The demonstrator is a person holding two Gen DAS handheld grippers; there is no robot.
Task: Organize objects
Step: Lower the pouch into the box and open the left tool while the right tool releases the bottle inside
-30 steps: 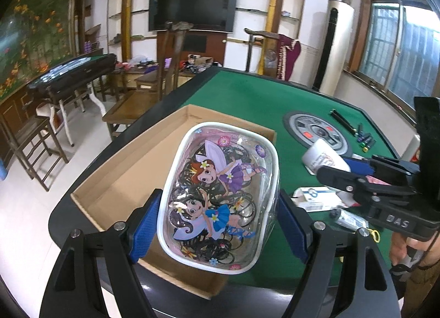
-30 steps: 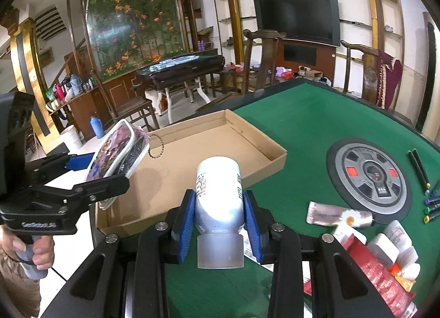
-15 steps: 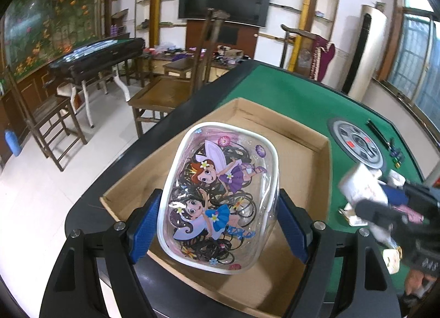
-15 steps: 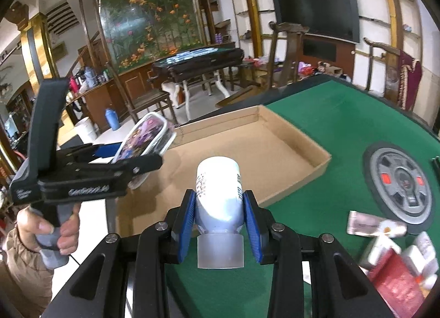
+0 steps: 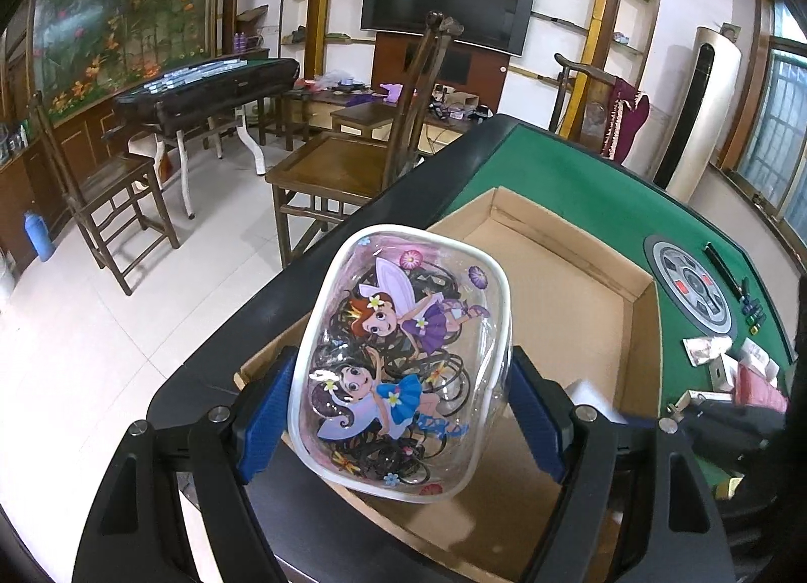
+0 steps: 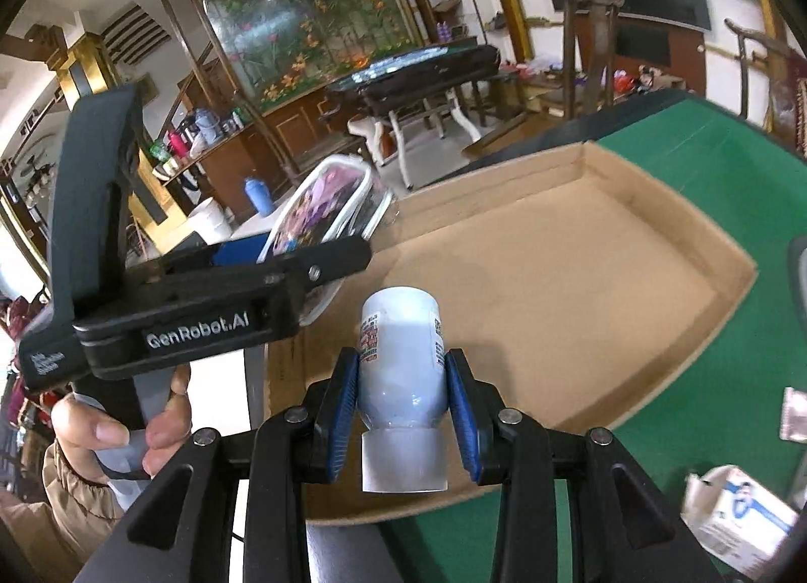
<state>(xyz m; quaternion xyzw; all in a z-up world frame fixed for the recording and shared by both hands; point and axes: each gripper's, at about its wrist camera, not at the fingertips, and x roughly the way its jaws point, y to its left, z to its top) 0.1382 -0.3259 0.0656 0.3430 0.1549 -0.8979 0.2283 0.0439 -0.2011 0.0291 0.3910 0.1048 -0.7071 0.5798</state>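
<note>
— Fingers first: how are they set?

— Blue pads [image 5: 262, 419] of the left gripper [image 5: 401, 411] are clamped on the two sides of a clear fairy-print pouch [image 5: 403, 356], which is held flat-face-up between them. The right gripper [image 6: 403, 401] is closed on a white bottle [image 6: 401, 356], gripped near its neck, with the cap [image 6: 403, 462] toward the camera.

— And where are both things held?

— The pouch is carried above the near corner of the shallow cardboard tray [image 5: 570, 310], over the dark rim of the green table [image 5: 595, 194]. The bottle is held over the tray's near edge [image 6: 605, 280]; whether it touches the floor of the tray cannot be told.

— What room is seen?

— Bare brown tray floor is seen ahead of the bottle. Nothing is seen lying inside the tray. The left gripper [image 6: 227, 290] is seen close beside the bottle.

— Elsewhere?

— Small packets and boxes [image 5: 731, 366] are left on the felt beyond the tray, and a carton [image 6: 736, 517] lies at the right.
</note>
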